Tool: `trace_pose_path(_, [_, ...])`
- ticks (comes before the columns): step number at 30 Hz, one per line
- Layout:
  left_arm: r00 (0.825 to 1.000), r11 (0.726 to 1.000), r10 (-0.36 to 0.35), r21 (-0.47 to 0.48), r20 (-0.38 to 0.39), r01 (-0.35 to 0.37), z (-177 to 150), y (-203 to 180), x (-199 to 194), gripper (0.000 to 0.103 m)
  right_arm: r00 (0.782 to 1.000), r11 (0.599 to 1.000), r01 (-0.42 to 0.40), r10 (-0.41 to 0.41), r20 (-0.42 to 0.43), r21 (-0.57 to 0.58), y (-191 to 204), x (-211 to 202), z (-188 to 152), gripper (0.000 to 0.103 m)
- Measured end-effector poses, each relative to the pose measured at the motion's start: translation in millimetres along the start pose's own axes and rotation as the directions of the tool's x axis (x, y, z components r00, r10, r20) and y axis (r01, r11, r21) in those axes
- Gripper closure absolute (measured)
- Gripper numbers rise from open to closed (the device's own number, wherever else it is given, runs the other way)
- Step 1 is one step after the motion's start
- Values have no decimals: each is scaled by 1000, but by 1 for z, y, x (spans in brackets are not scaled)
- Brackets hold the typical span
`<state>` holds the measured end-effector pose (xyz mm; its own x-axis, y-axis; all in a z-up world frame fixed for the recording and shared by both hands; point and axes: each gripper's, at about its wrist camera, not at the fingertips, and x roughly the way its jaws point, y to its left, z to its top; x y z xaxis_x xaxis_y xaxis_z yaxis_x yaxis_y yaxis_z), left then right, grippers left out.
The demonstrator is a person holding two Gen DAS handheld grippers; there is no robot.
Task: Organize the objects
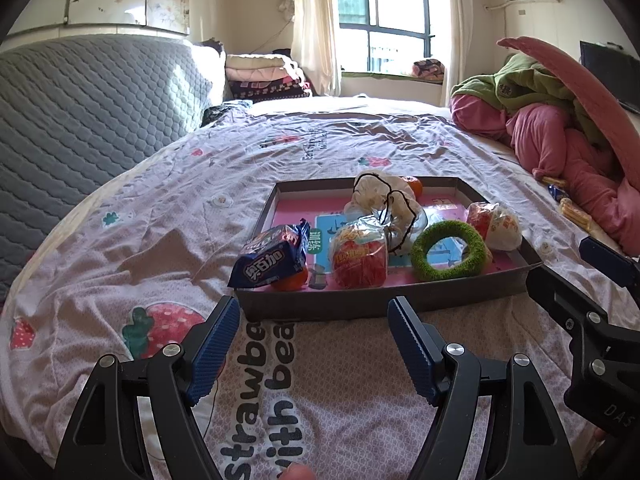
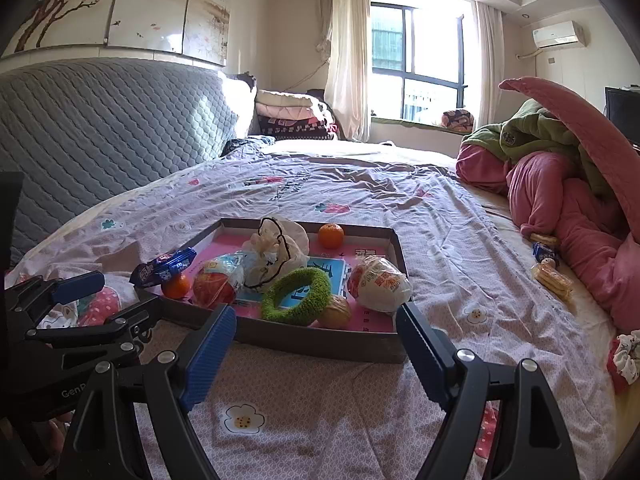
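We hold the left tool (image 1: 314, 316) and right tool (image 2: 316, 324) spread, empty, tilted down before the tray (image 2: 320, 340) on the bed (image 2: 460, 240).

Both grippers — left gripper (image 1: 314, 312), right gripper (image 2: 316, 320) — have black arms, silver screws, ribbed blue pads.

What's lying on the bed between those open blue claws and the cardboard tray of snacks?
Nothing but bedsheet. In the right wrist view the right gripper sits open just short of the tray; the left wrist view shows the same for the left gripper.
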<state>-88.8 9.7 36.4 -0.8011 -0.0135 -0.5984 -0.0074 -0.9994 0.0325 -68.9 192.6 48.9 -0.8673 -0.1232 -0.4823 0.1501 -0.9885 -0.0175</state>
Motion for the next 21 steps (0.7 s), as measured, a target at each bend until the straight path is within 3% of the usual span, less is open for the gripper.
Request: trace_pose_path(21, [999, 1000, -8, -16, -43, 7, -27, 5, -2, 25, 998, 1000, -9, 8, -55, -14, 5, -6, -32, 21])
